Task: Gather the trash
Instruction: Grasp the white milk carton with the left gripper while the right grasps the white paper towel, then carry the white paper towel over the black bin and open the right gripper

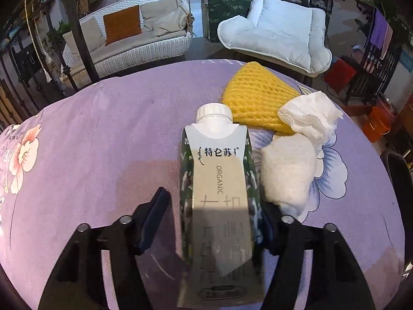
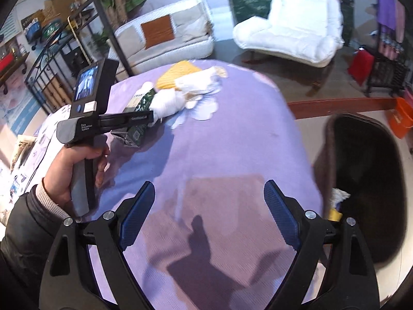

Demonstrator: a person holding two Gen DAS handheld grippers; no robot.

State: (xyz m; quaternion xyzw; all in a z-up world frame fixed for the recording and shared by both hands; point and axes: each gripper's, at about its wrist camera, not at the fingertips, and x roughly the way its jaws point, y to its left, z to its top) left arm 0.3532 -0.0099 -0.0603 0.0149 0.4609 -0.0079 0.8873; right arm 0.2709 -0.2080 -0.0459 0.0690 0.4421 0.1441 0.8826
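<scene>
A white and green milk carton (image 1: 219, 180) with a white cap lies on the purple flowered cloth (image 1: 103, 129). My left gripper (image 1: 215, 199) straddles it. The left finger (image 1: 155, 217) stands a small gap off the carton's side, and the right finger is mostly hidden behind the carton. Just beyond lie a yellow foam net (image 1: 255, 98), a crumpled white tissue (image 1: 312, 118) and a white wad (image 1: 286, 170). In the right wrist view, my right gripper (image 2: 209, 186) hangs open over bare cloth (image 2: 232, 142), nothing between its fingers. The carton (image 2: 139, 103) shows far to its left.
A dark bin (image 2: 361, 175) stands off the table's right edge with white and yellow scraps (image 2: 338, 201) at its rim. A person's hand (image 2: 69, 175) holds the left gripper's handle. Beyond the table are a wicker sofa (image 1: 129, 38), a white padded chair (image 1: 278, 36) and an orange bucket (image 2: 402, 118).
</scene>
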